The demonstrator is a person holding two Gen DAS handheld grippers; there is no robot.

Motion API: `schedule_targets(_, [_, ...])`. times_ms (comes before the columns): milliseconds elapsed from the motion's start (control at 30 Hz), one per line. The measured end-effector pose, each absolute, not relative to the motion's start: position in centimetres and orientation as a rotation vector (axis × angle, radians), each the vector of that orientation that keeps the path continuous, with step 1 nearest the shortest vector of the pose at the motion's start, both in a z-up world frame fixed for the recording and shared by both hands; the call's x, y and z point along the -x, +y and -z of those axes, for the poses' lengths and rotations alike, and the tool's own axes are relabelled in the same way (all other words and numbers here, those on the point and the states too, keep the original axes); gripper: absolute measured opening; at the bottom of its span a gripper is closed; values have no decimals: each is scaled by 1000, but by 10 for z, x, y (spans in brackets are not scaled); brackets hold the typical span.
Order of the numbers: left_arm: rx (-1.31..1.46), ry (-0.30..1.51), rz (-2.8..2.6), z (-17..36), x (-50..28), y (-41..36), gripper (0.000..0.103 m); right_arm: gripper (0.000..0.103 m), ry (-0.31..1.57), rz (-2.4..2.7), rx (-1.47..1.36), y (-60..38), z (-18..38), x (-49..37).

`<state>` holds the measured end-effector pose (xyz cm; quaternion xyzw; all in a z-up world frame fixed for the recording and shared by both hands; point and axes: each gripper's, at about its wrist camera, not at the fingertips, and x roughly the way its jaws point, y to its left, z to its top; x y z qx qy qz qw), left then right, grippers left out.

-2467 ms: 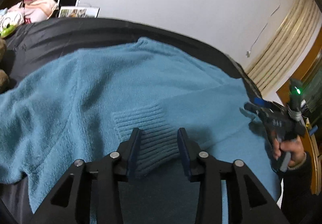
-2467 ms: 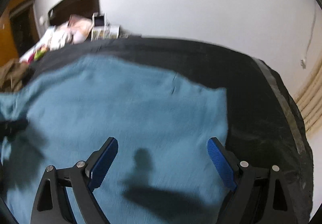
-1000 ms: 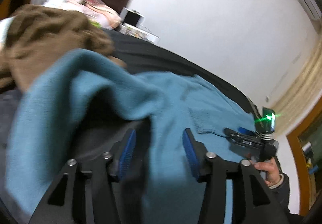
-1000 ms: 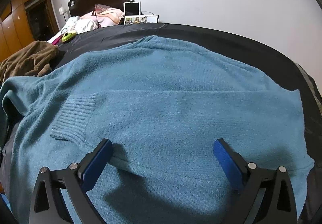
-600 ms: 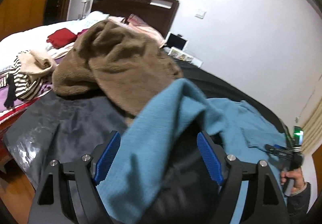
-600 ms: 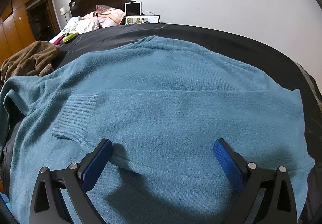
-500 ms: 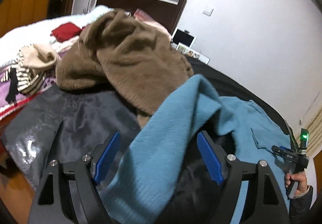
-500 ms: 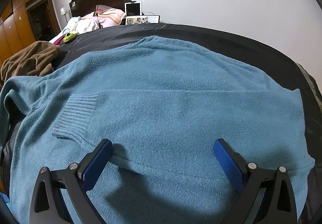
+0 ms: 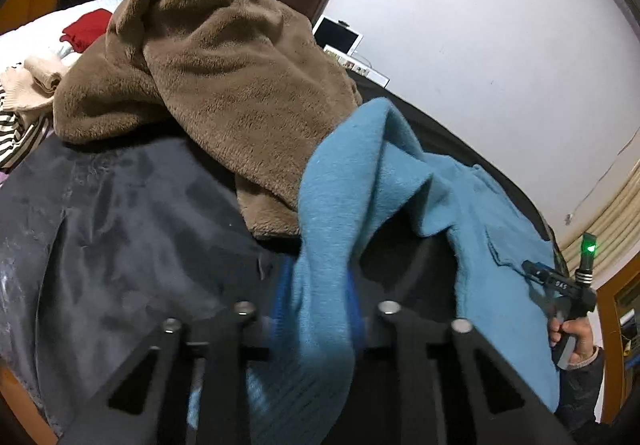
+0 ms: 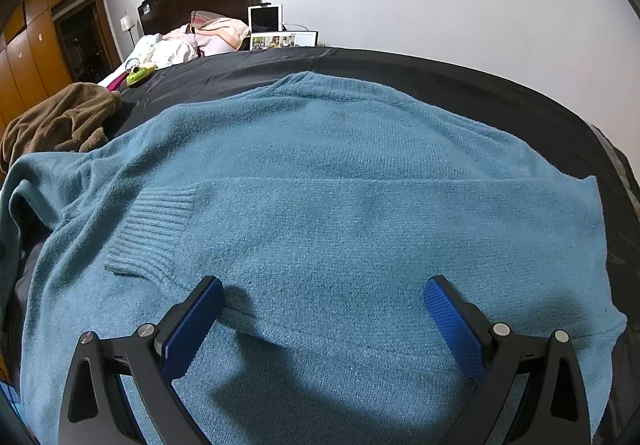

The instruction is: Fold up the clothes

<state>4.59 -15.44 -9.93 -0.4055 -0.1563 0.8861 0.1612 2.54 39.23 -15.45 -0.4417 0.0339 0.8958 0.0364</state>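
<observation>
Since the earlier frame the left gripper [image 9: 318, 309] has swung to the blue knitted sweater's [image 10: 340, 205] left sleeve beside the brown fleece heap [image 9: 216, 85], jaws closing on it; one sleeve lies folded, body unfolded, right gripper [image 10: 324, 319] spread wide, empty.

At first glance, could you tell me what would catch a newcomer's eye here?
A blue sweater spread across the dark bed cover fills the right wrist view. In the left wrist view the left gripper is closing on its sleeve, beside a heaped brown blanket.
</observation>
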Motion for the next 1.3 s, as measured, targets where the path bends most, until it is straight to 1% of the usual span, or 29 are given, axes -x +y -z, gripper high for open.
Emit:
schedule_targets(200, [989,-554,-2614,58,-58,-165,12,102,110,-2754,1354,393,154,-26])
schedule_targets(333, [845,-620,-2686,15,-59,-178,12,102,110,-2754,1353,393,154,-26])
schedule_targets(467, [768,-612,-2699,-19,-47,-176,12,102,110,-2756,1353,394,154,-26])
schedule_targets(567, [737,-584,-2684,-36,-39,-162,12,102,111,-2756,1352,394,154,-26])
schedule_targets(633, [715,-560,-2666,-47,-35,-148,6,102,112,-2756,1350,394,154,-26])
schedule_targets(733, [667,-525,-2599,-65,-29,-115,5,102,119,-2756,1346,395,154,-27])
schedule_targets(833, [633,-435,-2500,-81,-23,-65,5,102,141,-2760,1340,397,153,-28])
schedule_targets(967, [668,-365,-2402,-83,-22,-15,5,102,165,-2771,1336,399,152,-31])
schedule_targets(1067, [726,-326,-2457,-68,-27,-10,5,102,165,-2775,1339,399,152,-32])
schedule_targets(1133, [765,-297,-2521,-55,-29,-20,10,102,154,-2775,1341,397,152,-32])
schedule_targets(1167, [804,-304,-2555,-46,-29,-32,19,102,146,-2774,1342,397,152,-32])
schedule_targets(1200, [837,-323,-2584,-37,-30,-45,36,102,138,-2775,1343,396,152,-32])
schedule_targets(1233, [867,-346,-2609,-28,-31,-59,46,102,133,-2775,1344,395,152,-32])
schedule_targets(1267, [896,-360,-2634,-19,-33,-72,66,102,129,-2774,1345,395,152,-32])
schedule_targets(1300, [926,-371,-2659,-10,-36,-85,79,102,129,-2774,1345,395,152,-32])
